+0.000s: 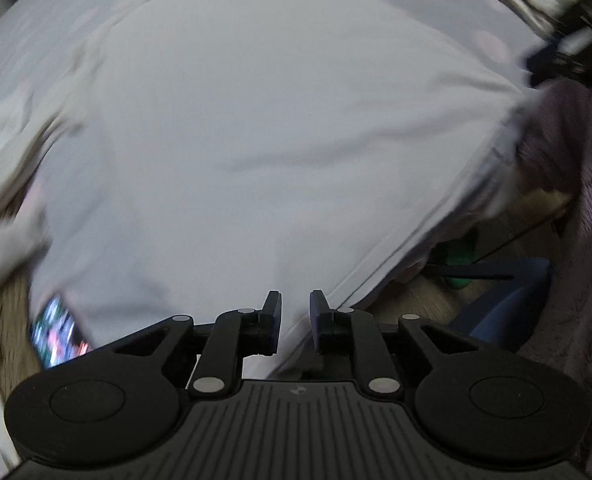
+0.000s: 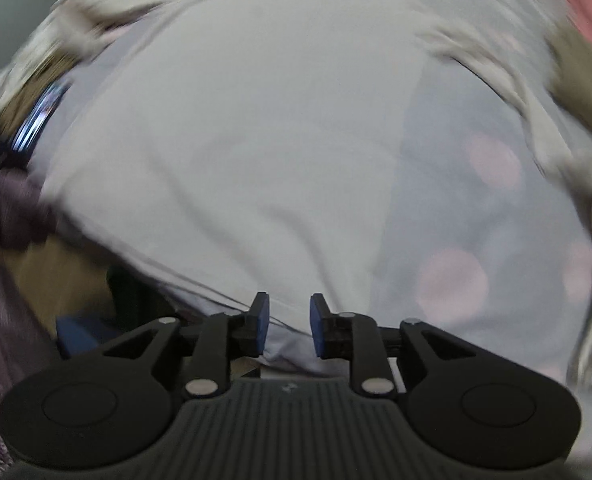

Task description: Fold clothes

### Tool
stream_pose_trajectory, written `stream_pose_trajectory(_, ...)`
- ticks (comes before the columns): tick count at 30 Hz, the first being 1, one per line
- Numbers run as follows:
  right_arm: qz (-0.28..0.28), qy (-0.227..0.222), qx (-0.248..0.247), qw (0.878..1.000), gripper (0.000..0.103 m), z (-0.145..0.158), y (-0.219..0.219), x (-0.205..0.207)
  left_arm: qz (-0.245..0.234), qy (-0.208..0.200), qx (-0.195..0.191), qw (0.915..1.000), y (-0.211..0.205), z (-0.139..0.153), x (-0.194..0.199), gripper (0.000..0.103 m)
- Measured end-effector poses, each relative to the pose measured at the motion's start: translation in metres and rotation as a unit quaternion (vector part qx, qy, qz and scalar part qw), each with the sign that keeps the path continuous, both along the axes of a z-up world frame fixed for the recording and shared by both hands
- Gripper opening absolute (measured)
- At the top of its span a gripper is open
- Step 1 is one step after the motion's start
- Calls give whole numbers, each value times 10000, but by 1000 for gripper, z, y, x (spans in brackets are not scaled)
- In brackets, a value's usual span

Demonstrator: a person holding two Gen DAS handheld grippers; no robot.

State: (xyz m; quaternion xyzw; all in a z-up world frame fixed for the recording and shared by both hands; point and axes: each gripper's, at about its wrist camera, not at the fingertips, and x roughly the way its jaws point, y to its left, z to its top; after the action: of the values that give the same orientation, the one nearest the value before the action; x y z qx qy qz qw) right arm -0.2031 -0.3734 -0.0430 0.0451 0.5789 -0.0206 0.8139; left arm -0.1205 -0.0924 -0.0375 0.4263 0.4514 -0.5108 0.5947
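Observation:
A pale grey garment lies spread over a polka-dot bed sheet, and both views are blurred by motion. Its near hem runs along the bed's edge. My left gripper is at that hem, its fingers a narrow gap apart with the cloth's edge lying between them. In the right wrist view my right gripper is at the same hem further along. Its blue-padded fingers are also slightly apart, with the hem passing between them. Neither pair of pads visibly pinches the cloth.
A lit phone lies on the bed at the garment's left side, and the right wrist view shows that phone too. A purple fuzzy sleeve is at the right. Crumpled cream clothes lie beyond the garment. Wooden floor and a green object show below the bed's edge.

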Motion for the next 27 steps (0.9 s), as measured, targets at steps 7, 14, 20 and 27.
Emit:
stream_pose_trajectory(7,1669,-264,-352,9850,27,-22,61,21,-1256,-557,-313,9900,-15,-34,-51,13)
stream_pose_trajectory(14,2601,-296,-651,9629,31,-61,87,26,-2198,-1296,-487,9657,-15,-72,-90,14)
stream_pose_trajectory(20,2713,-209,-1024,9568,24,-78,95,36,-2148,-1369,-699,9645,-16,-78,-88,21)
stream_pose_trajectory(27,2361,-459,-727,9679,8,-61,82,39,-2005,-1226,-1022,9666,-16,-62,-84,22)
